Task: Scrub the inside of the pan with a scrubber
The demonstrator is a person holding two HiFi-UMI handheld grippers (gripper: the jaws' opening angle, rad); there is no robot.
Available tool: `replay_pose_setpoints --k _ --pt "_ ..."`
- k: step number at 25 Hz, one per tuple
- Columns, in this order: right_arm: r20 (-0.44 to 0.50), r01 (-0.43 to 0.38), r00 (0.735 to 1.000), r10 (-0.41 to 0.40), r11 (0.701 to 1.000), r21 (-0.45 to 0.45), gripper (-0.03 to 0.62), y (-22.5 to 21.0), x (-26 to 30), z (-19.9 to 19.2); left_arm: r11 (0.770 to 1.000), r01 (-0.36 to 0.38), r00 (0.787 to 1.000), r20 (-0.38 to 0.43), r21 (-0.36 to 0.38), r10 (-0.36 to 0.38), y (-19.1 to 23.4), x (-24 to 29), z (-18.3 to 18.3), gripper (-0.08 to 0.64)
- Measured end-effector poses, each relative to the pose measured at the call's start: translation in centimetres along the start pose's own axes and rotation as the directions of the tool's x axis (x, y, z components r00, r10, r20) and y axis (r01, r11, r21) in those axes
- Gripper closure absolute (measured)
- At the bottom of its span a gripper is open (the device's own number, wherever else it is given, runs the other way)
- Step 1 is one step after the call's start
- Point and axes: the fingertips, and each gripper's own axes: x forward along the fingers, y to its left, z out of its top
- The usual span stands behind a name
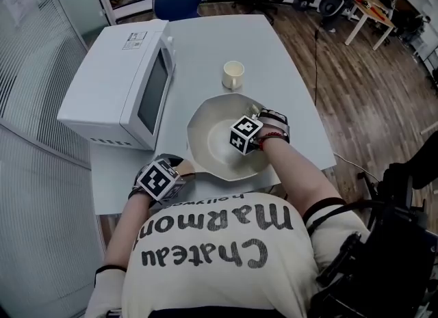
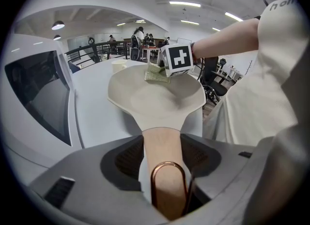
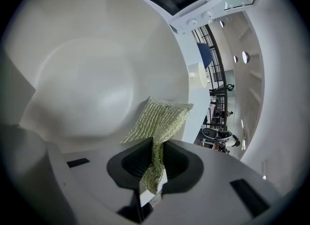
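The microwave (image 1: 120,84) closes off the left, just beside the pan (image 1: 205,128) rim; a cup (image 1: 233,75) stands near the far rim; the bench (image 1: 294,84) lies open to the right; inside the pan, the right gripper (image 1: 259,115) and its scrubber (image 3: 154,122) occupy the right side, the rest of its floor free.

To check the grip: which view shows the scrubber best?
Right gripper view: the scrubber is large, pinched between the jaws. Left gripper view shows it small, by the pan's far rim; head view barely shows it.
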Motion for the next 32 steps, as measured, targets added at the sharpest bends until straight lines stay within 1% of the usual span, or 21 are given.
replay_pose_setpoints --k 2,7,11,13,14,15,16,17,18,19,20,21,22,23,24,25,26,27,28,29,32 --pt "0.014 0.002 1.000 -0.003 0.999 0.033 0.548 -0.8 -0.4 -0.3 1.000 0.004 1.000 0.001 0.004 -0.004 0.0 0.1 0.1 0.319" --pt "0.081 -0.041 0.996 0.026 0.981 0.187 0.541 -2.5 -1.8 -1.4 1.000 0.009 1.000 -0.001 0.014 -0.009 0.1 0.0 0.3 0.318" --pt "0.126 -0.027 0.992 -0.005 0.968 0.248 0.540 -3.7 -3.0 -2.3 1.000 0.009 1.000 -0.011 0.023 -0.009 0.3 0.0 0.3 0.319" --pt "0.157 -0.048 0.988 -0.004 0.944 0.326 0.540 -4.0 -3.5 -2.7 1.000 0.009 1.000 -0.013 0.023 -0.009 0.4 0.1 0.2 0.319" --pt "0.189 -0.089 0.982 0.015 0.917 0.389 0.540 -4.0 -4.0 -2.7 1.000 0.010 1.000 -0.014 0.024 -0.009 0.4 0.1 0.2 0.319" --pt "0.237 -0.154 0.970 0.047 0.875 0.458 0.540 -3.9 -4.5 -2.4 1.000 0.010 1.000 -0.015 0.027 -0.010 0.3 0.2 0.2 0.319" --pt "0.300 -0.236 0.950 0.082 0.818 0.524 0.540 -3.7 -5.3 -2.0 0.999 0.011 1.000 -0.017 0.031 -0.010 0.3 0.2 0.2 0.319" --pt "0.369 -0.326 0.922 0.116 0.745 0.581 0.540 -3.4 -6.0 -1.4 0.999 0.011 1.000 -0.018 0.035 -0.011 0.3 0.2 0.3 0.318" --pt "0.440 -0.425 0.885 0.155 0.655 0.624 0.540 -2.9 -6.8 -0.7 0.999 0.012 1.000 -0.018 0.037 -0.011 0.3 0.2 0.3 0.316" --pt "0.519 -0.540 0.829 0.209 0.542 0.644 0.540 -2.1 -7.7 0.2 0.999 0.014 1.000 -0.018 0.037 -0.013 0.3 0.2 0.4 0.318" --pt "0.611 -0.671 0.739 0.283 0.398 0.626 0.540 -0.9 -8.9 1.5 0.999 0.017 1.000 -0.018 0.036 -0.016 0.2 0.2 0.4 0.318" --pt "0.711 -0.796 0.604 0.362 0.226 0.561 0.540 0.6 -10.4 3.2 0.999 0.020 1.000 -0.017 0.034 -0.019 0.2 0.2 0.4 0.318" --pt "0.796 -0.885 0.437 0.420 0.043 0.463 0.540 2.2 -12.4 5.0 0.999 0.024 1.000 -0.016 0.035 -0.023 0.2 0.2 0.4 0.318" --pt "0.851 -0.926 0.273 0.448 -0.118 0.359 0.540 3.5 -14.3 6.8 0.999 0.029 0.999 -0.017 0.037 -0.028 0.2 0.2 0.4 0.316" --pt "0.876 -0.932 0.147 0.459 -0.232 0.278 0.540 4.7 -16.0 8.3 0.999 0.036 0.999 -0.020 0.038 -0.035 0.3 0.2 0.4 0.316" --pt "0.880 -0.927 0.073 0.470 -0.294 0.234 0.540 5.8 -17.0 9.4 0.998 0.045 0.999 -0.024 0.036 -0.044 0.3 0.1 0.3 0.316" --pt "0.870 -0.923 0.042 0.490 -0.314 0.222 0.540 6.9 -17.4 10.2 0.998 0.054 0.998 -0.028 0.033 -0.053 0.3 0.1 0.3 0.318" --pt "0.855 -0.923 0.039 0.516 -0.310 0.229 0.540 7.9 -17.3 10.9 0.998 0.060 0.998 -0.030 0.033 -0.059 0.3 0.1 0.4 0.318" --pt "0.839 -0.924 0.050 0.542 -0.294 0.245 0.540 8.9 -17.0 11.5 0.997 0.064 0.998 -0.031 0.035 -0.063 0.3 0.2 0.4 0.318" --pt "0.823 -0.925 0.067 0.563 -0.276 0.263 0.540 9.8 -16.5 11.9 0.997 0.065 0.997 -0.032 0.036 -0.064 0.3 0.2 0.4 0.318" --pt "0.780 -0.925 0.128 0.612 -0.209 0.316 0.540 12.0 -15.2 12.8 0.997 0.068 0.997 -0.041 0.045 -0.066 0.2 0.1 0.4 0.319"
